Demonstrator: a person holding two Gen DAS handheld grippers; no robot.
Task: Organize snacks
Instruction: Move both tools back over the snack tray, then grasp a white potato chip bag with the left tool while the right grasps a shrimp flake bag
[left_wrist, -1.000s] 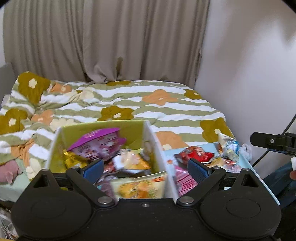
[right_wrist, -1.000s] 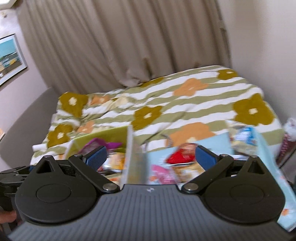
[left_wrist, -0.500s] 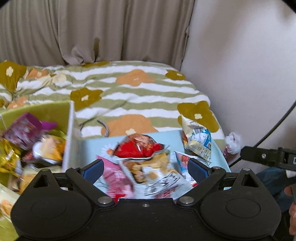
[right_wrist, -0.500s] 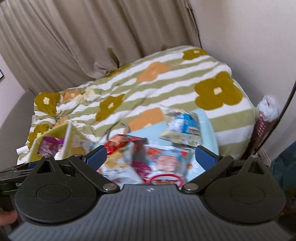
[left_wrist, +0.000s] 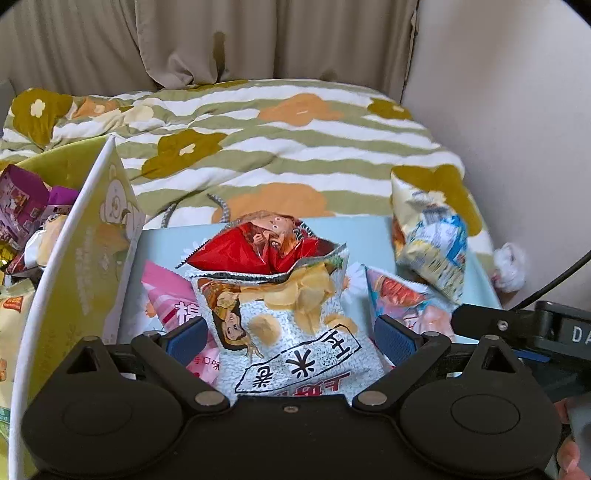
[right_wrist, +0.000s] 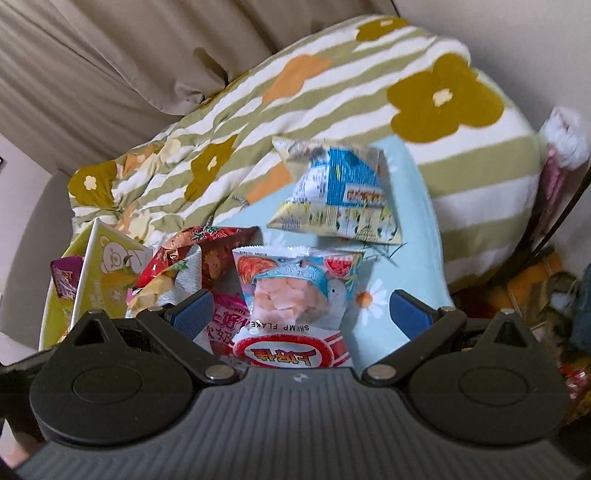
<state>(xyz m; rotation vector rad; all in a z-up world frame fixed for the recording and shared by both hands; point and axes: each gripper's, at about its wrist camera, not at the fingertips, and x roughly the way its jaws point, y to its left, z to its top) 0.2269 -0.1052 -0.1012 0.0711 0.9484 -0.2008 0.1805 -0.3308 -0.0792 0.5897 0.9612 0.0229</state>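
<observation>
Between the wide-open, empty left claw (left_wrist: 290, 338) now sits the chip bag (left_wrist: 291, 314), no longer the bin (left_wrist: 74, 236), while the equally open, empty right claw (right_wrist: 301, 310) frames the shrimp flakes packet (right_wrist: 295, 291): likely next picks.

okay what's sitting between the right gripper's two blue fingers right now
In the right wrist view, the shrimp flakes bag lies between the open right gripper fingers, untouched, with a pink packet beside it.

A striped floral quilt (left_wrist: 280, 147) covers the bed — beige curtains (left_wrist: 229, 40) hang behind it, beside a plain wall (left_wrist: 509, 110).
</observation>
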